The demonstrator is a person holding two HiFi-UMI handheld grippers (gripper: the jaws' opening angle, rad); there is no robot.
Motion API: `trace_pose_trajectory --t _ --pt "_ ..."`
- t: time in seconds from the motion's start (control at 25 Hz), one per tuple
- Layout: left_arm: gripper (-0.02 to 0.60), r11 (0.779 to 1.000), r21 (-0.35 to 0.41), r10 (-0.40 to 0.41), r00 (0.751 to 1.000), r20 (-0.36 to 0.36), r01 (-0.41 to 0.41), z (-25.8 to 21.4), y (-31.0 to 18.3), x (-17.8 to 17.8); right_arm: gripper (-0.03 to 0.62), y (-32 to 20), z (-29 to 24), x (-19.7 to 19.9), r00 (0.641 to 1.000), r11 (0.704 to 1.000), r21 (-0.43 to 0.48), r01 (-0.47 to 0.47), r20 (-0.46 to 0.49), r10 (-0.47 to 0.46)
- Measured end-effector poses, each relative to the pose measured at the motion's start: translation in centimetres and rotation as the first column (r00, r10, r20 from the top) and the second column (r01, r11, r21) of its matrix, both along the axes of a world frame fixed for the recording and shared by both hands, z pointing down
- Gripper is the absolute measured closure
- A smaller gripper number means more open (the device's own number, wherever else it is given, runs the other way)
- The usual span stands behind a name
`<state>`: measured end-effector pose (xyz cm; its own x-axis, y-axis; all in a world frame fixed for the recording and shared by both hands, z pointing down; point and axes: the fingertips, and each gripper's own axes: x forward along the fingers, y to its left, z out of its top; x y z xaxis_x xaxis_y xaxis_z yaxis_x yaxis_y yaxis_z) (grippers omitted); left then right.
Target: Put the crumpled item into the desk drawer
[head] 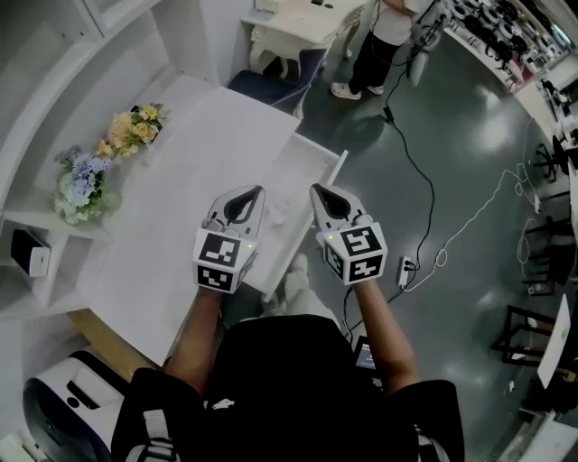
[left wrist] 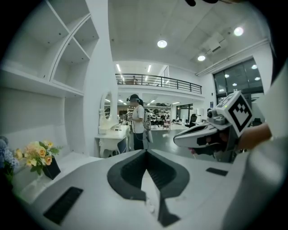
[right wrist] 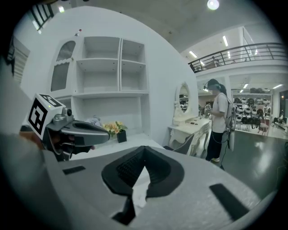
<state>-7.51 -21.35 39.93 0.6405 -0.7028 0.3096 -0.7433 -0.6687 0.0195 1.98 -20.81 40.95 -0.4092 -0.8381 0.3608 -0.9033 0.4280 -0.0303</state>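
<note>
The white desk [head: 181, 180] has its drawer [head: 336, 171] pulled open on the right side. A small white crumpled item [head: 278, 213] lies inside the drawer, between and below the two gripper tips. My left gripper [head: 256, 192] [left wrist: 146, 153] hovers over the drawer's left edge, shut and empty. To its right, my right gripper [head: 317, 190] [right wrist: 144, 149] hangs over the drawer, jaws together with nothing held. A white scrap [right wrist: 136, 191] shows through the gap under the right jaws. Each gripper view shows the other gripper [left wrist: 202, 134] [right wrist: 85, 130] alongside.
Yellow flowers [head: 135, 126] and blue flowers [head: 81, 176] stand at the desk's far left by white shelves. A person [head: 384, 41] stands beyond a dressing table [head: 289, 23] and chair [head: 262, 88]. A cable [head: 424, 189] runs across the grey floor on the right.
</note>
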Motion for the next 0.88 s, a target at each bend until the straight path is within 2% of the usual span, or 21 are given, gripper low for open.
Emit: trace_pose_trajectory --t 0.4,0.88 --pt "0.575 0.995 0.102 0.000 1.000 -0.019 0.002 -3.3 2.4 -2.8 0.599 2.1 -3.7 -1.9 1.000 0.995 0.098 -0.018 -0.002 0.018" --pt "0.575 0.982 0.191 0.006 0.999 -0.052 0.005 -8.2 3.4 -1.8 0.599 2.7 -6.8 -1.7 1.000 0.985 0.170 -0.014 0.012 0.013"
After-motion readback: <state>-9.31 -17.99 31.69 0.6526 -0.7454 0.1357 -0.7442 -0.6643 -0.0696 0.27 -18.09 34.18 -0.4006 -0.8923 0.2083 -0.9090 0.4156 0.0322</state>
